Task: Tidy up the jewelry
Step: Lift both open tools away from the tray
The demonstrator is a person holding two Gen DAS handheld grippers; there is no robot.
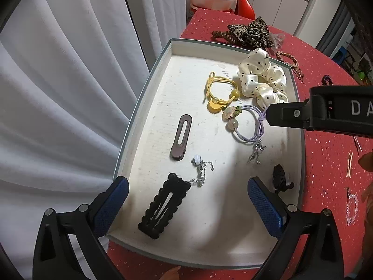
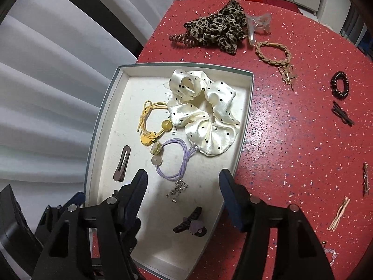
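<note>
Left wrist view looks down into a white tray [image 1: 149, 88] on a red table [image 1: 326, 163], with the left gripper [image 1: 188, 200] spread wide and empty over the tray's 6 o'clock end. Between its blue pads [image 1: 265, 210] lies a black clip [image 1: 163, 205], touching a silver chain [image 1: 202, 170] at its 1 o'clock corner. A mauve clip [image 1: 181, 136] sits just beyond, near the tray's middle. At 1 o'clock are a yellow tie [image 1: 221, 91], a purple tie [image 1: 247, 126] and a dotted scrunchie [image 1: 263, 79], the three close together. A second silver chain [image 1: 256, 151] lies at the purple tie's 6 o'clock, and a dark claw clip [image 1: 281, 177] rests by the tray's right wall. Right wrist view shows the right gripper [image 2: 184, 200] also wide open, holding nothing, hovering above the tray's near half over that chain [image 2: 177, 189]. Outside the tray, at 12 o'clock on the table, sit a leopard scrunchie [image 2: 221, 28], a coil tie [image 2: 180, 38], a clear claw [image 2: 258, 23] and a braided bracelet [image 2: 275, 51]. At 3 o'clock lie a black coil [image 2: 339, 85] and several small pins [image 2: 339, 213].
</note>
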